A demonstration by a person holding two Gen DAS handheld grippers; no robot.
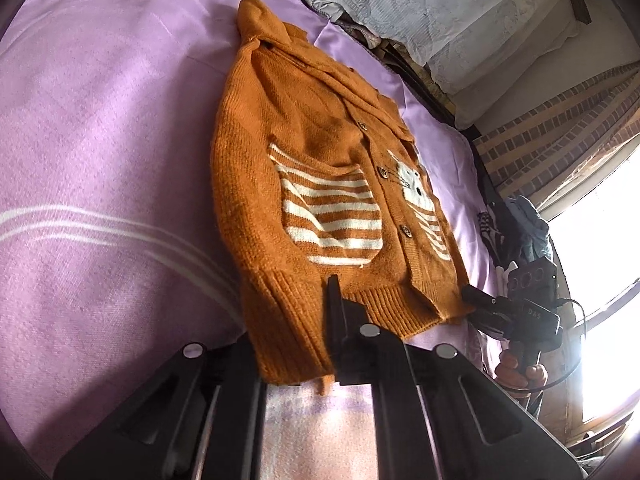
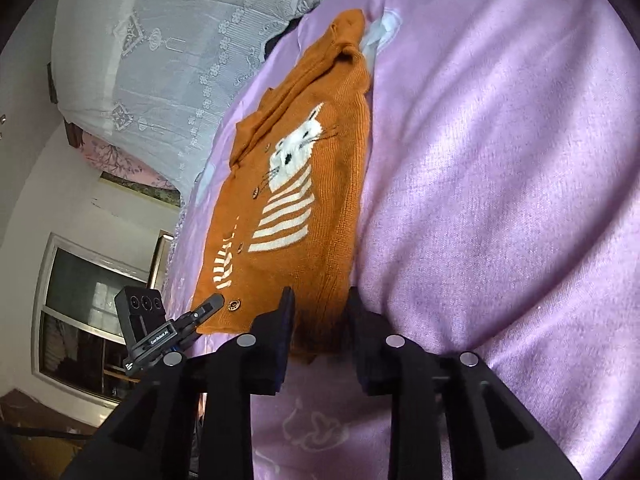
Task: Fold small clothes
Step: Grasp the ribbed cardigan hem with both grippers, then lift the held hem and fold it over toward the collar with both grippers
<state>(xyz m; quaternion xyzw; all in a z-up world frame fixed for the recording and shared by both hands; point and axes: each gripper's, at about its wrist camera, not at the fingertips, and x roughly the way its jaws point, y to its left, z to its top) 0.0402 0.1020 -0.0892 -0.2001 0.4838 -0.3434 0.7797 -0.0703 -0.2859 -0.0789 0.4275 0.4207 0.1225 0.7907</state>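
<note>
Already both sleeves lie folded over the cardigan; left gripper clenched on its six-o'clock hem, right gripper straddles hem, fingers parted; lengthwise fold remains.

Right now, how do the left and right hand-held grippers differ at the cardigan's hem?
The left hand-held gripper is closed, pinching the cardigan hem; the right hand-held gripper has its jaws apart with the hem edge between them. The left sits below the plain striped panel, the right beside the cat-face panel. Both point at the same hem.
</note>
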